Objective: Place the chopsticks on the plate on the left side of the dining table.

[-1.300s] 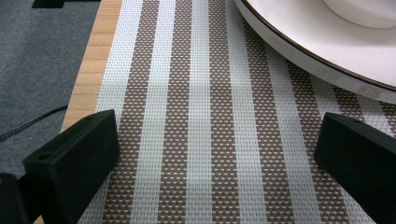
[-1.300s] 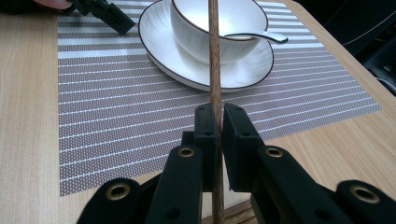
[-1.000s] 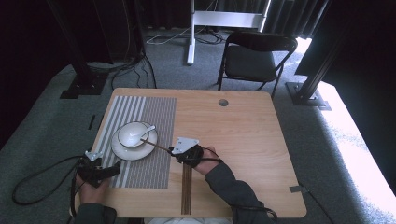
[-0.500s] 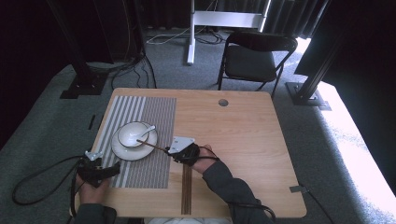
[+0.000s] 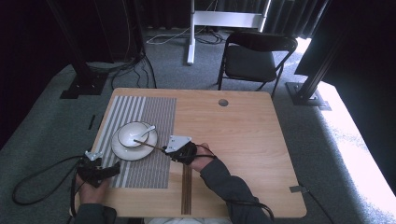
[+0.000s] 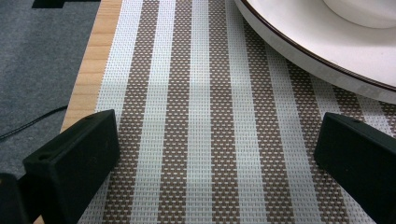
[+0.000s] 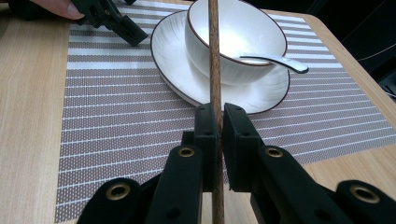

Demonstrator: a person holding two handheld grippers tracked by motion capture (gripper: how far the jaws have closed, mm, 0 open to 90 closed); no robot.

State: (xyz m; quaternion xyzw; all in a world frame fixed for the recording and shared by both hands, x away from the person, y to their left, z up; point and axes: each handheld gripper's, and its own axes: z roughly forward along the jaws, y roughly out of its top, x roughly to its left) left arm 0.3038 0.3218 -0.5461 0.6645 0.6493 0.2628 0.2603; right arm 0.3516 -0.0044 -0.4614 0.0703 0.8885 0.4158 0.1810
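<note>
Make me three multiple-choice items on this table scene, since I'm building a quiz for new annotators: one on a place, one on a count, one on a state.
1. Where does the bowl stand?
A. on the bare wood
B. on the plate
C. on the chair

2. How many spoons lie in the bowl?
A. none
B. one
C. three

3. How do the right gripper jaws stand?
A. shut on the chopstick
B. wide open
C. shut on the spoon

Answers:
1 B, the bowl sits on the white plate, which lies on the striped placemat.
2 B, a single spoon rests in it with its handle over the rim.
3 A, both jaws press the brown chopstick between them.
</note>
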